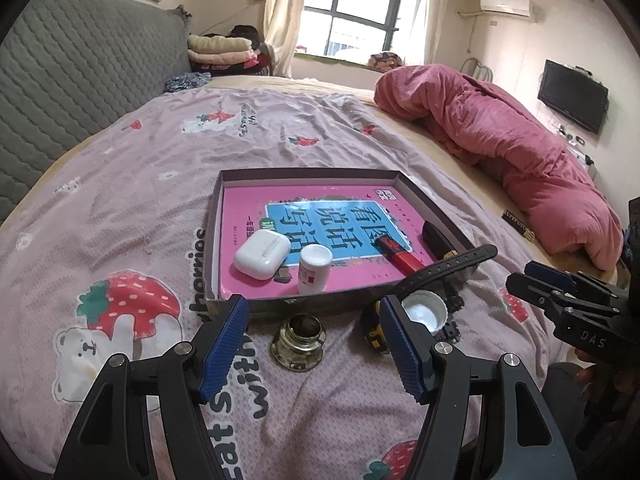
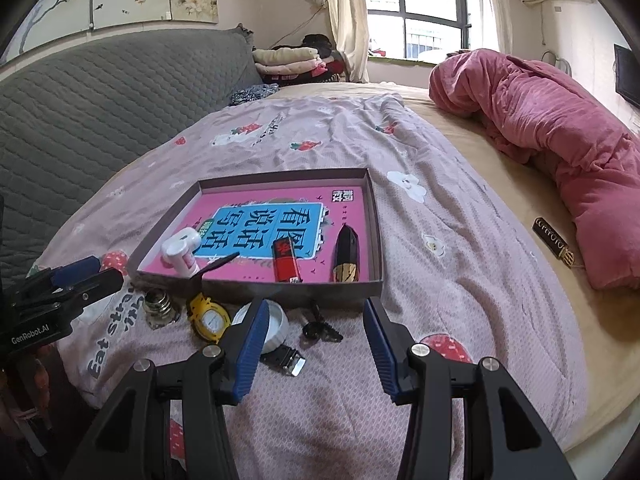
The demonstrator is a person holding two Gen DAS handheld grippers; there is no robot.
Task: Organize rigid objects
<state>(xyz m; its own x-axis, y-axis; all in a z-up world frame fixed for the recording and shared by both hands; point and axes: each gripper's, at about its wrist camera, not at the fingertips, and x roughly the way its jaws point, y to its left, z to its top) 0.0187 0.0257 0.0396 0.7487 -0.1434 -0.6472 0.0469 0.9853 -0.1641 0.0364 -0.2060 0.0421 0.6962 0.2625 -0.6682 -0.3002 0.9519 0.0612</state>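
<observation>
On the bed (image 1: 120, 184) lies a shallow cardboard tray (image 1: 216, 240) holding a white earbud case (image 1: 262, 253), a small white bottle (image 1: 314, 269) beside it, and a red lighter (image 1: 398, 255) further right. Before the tray sit a glass jar (image 1: 297, 340), a white lid (image 1: 424, 312) and a yellow watch (image 2: 208, 318).

The shallow box (image 1: 214, 240) lay on the strawberry bedspread (image 1: 120, 200), holding a white earbud case (image 1: 262, 253), a small white bottle (image 1: 314, 270) and a red lighter (image 1: 398, 255). Just before the box's near wall sat a glass jar (image 1: 297, 338) and white cap (image 1: 423, 312), between the left gripper's (image 1: 312, 344) spread jaws.
</observation>
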